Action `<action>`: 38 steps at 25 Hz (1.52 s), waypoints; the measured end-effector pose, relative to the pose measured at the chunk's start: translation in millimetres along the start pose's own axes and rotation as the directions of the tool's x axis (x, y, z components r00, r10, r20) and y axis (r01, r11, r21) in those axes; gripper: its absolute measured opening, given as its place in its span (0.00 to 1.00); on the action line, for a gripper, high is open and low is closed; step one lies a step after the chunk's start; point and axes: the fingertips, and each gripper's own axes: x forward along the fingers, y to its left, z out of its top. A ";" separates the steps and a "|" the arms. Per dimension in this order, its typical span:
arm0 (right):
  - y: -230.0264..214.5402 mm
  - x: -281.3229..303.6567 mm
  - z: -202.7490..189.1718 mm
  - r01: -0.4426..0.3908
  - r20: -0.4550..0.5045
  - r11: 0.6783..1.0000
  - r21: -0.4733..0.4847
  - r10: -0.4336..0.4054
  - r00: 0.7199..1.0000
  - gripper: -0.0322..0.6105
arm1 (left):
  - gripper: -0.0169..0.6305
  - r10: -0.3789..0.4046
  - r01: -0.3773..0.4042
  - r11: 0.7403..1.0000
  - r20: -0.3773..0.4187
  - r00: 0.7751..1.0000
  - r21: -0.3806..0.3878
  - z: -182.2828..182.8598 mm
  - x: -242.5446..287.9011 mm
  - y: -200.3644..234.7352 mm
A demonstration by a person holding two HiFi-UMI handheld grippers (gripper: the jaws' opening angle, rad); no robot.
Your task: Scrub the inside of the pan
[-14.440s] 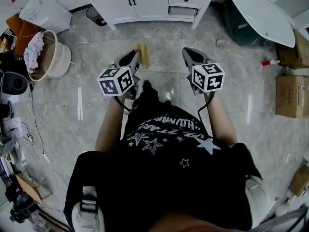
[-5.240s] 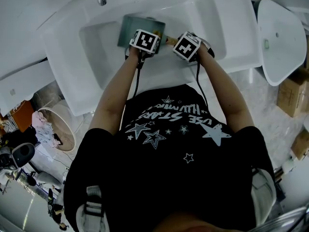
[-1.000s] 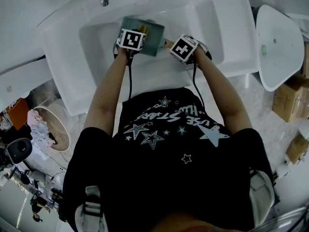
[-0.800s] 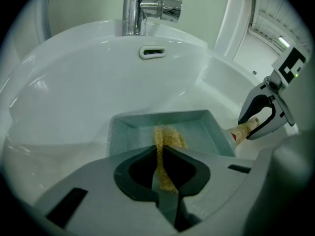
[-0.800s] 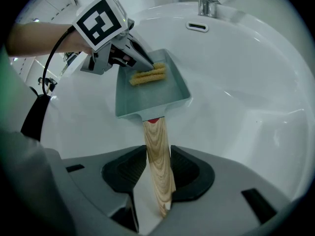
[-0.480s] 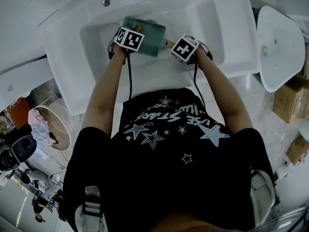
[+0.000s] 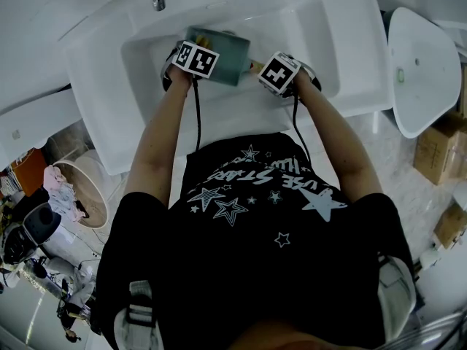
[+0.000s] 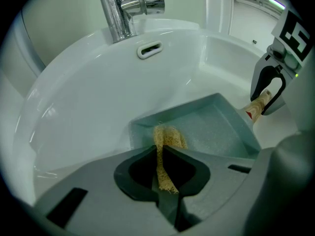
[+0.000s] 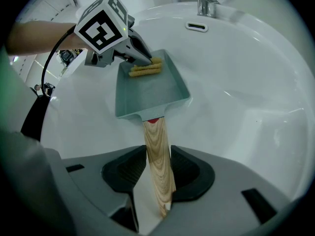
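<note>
The left gripper has its jaws squeezed tight on a yellow scrubber that looks soft and scratchy and would squash if pushed. The right gripper has its jaws clamped on the wooden handle, a hard, smooth stick that I think is the best place to hold. The square blue-green pan is down in the white sink below the tap and looks stiff, fairly light and maybe slippery, but I can't see under it or tell if it is wet or dirty.
</note>
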 end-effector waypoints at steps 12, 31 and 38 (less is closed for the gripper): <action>-0.4 -0.1 -4.1 0.006 -0.012 1.000 0.014 -0.006 1.000 0.29 | 0.09 -0.150 0.163 0.984 0.162 0.975 -0.073 44.2 -9.6 -53.2; -0.6 -0.4 -1.6 -0.009 0.010 1.000 0.009 0.009 1.000 0.29 | 0.09 -0.242 0.251 0.968 0.173 0.955 -0.030 58.3 6.6 -103.0; -0.4 0.3 -1.0 -0.018 0.005 1.000 0.013 0.018 1.000 0.29 | 0.09 -0.253 0.258 0.966 0.164 0.953 -0.010 56.6 8.1 -102.1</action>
